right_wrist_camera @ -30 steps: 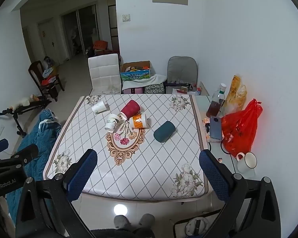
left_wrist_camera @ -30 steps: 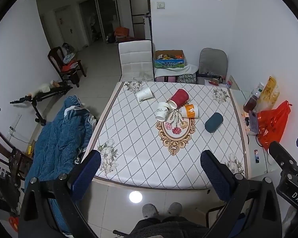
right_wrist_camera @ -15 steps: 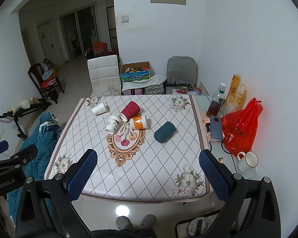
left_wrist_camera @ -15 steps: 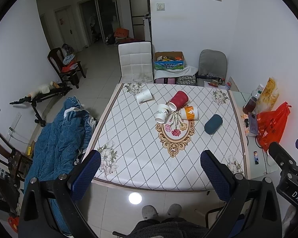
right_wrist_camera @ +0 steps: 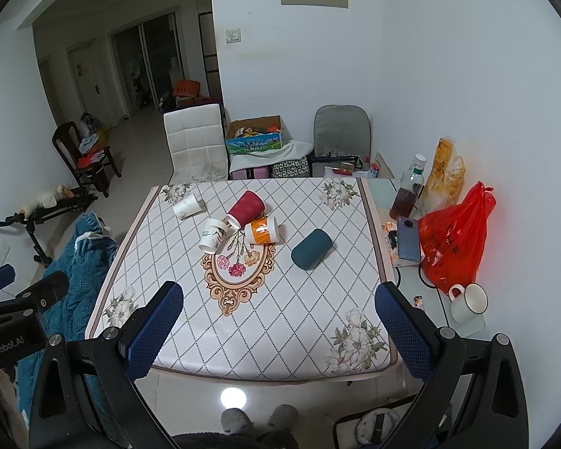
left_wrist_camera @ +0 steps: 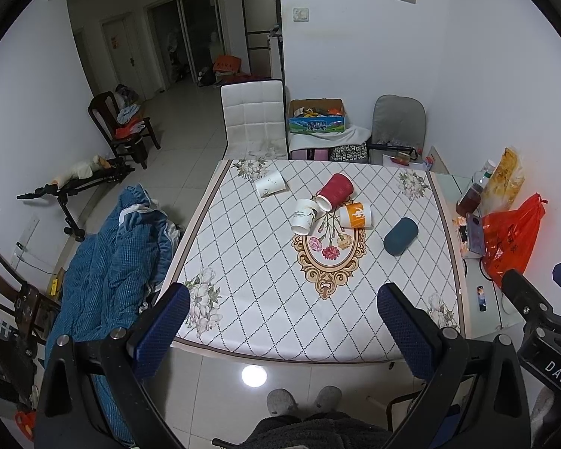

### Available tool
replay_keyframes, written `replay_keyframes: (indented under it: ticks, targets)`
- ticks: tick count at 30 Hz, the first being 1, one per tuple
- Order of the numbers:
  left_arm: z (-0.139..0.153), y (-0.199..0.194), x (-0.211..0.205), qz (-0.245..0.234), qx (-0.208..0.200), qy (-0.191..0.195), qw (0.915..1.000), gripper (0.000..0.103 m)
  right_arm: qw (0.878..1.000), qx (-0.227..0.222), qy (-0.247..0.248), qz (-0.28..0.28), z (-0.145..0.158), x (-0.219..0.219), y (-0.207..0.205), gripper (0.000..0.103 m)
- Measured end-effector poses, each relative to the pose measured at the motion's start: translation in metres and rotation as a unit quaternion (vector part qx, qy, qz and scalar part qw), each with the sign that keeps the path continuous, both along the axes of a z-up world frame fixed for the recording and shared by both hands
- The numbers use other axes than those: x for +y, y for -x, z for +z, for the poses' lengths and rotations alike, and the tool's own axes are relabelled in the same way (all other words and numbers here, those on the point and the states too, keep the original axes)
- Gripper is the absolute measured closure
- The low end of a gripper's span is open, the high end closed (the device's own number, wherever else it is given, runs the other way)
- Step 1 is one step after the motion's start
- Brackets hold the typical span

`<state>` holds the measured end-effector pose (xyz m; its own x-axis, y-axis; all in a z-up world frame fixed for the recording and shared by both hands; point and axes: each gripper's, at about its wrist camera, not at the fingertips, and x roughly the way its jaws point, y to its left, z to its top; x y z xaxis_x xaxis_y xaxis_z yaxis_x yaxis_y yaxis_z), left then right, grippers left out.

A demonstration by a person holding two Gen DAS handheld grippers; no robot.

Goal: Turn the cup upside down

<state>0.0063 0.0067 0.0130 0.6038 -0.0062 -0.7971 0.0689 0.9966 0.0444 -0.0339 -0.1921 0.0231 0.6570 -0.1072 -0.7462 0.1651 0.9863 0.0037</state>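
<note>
Several paper cups lie on their sides on the table (left_wrist_camera: 243, 321): a white cup (left_wrist_camera: 270, 183) at the far left, a red cup (left_wrist_camera: 336, 191), a white printed cup (left_wrist_camera: 304, 216), an orange cup (left_wrist_camera: 355, 215) and a dark teal cup (left_wrist_camera: 401, 236). They also show in the right wrist view: white (right_wrist_camera: 187, 205), red (right_wrist_camera: 246, 208), printed (right_wrist_camera: 213, 235), orange (right_wrist_camera: 261, 230), teal (right_wrist_camera: 312, 249). My left gripper (left_wrist_camera: 284, 329) and right gripper (right_wrist_camera: 278, 327) are open and empty, held high over the table's near edge, far from the cups.
A side surface right of the table holds a red plastic bag (right_wrist_camera: 454, 235), a phone (right_wrist_camera: 409, 238), a bottle (right_wrist_camera: 405, 192) and a white mug (right_wrist_camera: 467, 302). A white chair (left_wrist_camera: 253, 118) stands behind the table. A blue blanket (left_wrist_camera: 108, 273) lies to the left.
Both views have pulled back and up slightly, so the table looks a little smaller. The cups have not moved. Both grippers stay open.
</note>
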Motion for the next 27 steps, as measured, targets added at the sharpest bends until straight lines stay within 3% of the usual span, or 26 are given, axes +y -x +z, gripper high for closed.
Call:
replay_keyframes:
  ticks: [27]
  targets:
    - [0.003, -0.009, -0.007, -0.002, -0.001, 0.002, 1.0000, 0.000, 1.000, 0.000, -0.002, -0.001, 0.000, 0.000, 0.000, 0.000]
